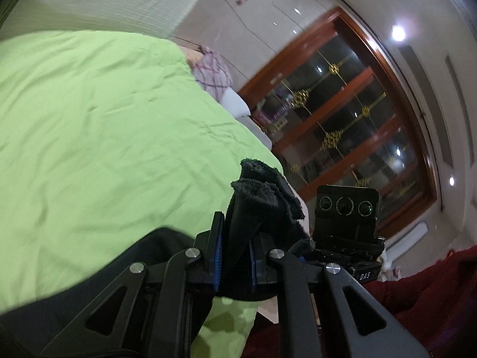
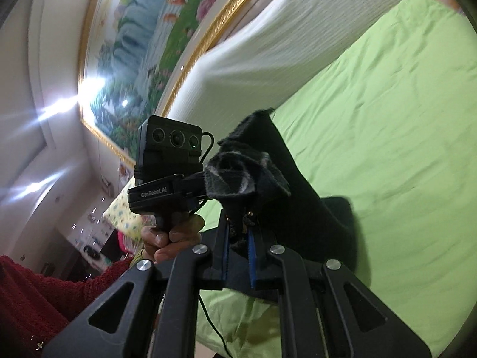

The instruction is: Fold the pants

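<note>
I have one pair of black pants pinched in both grippers, lifted above the green bed. Left gripper and right gripper each clamp bunched cloth between their fingers; fabric trails toward 4 o'clock in the right view. Next, I judge, carry that edge across and lay it flat.

2 tongs, 1 black pants, 1 green sheet, 1 painting, 1 cabinet.

dim room, ceiling-light glare, motion blur, fisheye warping
</note>
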`<state>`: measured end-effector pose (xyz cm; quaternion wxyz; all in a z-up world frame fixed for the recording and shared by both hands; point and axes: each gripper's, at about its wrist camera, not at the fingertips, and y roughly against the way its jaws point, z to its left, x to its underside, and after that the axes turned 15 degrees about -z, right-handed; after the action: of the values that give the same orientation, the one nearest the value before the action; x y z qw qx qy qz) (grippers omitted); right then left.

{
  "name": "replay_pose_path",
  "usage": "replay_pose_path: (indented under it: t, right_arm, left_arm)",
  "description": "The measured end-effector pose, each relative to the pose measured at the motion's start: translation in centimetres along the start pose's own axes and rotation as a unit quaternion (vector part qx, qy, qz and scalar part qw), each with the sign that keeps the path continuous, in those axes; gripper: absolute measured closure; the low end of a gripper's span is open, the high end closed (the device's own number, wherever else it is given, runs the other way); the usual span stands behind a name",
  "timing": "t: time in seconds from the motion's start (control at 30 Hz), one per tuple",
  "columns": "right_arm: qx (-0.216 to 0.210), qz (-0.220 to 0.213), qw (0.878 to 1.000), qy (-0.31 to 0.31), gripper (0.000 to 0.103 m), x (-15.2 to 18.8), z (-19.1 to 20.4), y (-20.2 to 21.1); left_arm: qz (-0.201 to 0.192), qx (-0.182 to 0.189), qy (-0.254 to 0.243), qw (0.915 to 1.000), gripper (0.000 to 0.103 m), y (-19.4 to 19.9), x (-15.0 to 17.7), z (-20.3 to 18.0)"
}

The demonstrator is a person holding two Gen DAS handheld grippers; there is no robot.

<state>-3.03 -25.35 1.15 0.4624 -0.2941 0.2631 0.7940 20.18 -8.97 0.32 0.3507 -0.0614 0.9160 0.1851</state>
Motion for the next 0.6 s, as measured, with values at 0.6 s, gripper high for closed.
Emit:
replay_pose_path:
  t: [0.6]
  right_arm:
    - [0.069,0.159,0.98,0.095,0.091,5.3,-0.1,-7.8]
  left_arm:
    - [-0.068,-0.132,0.111,0.9826,0.093,5.1,7.7,6.5]
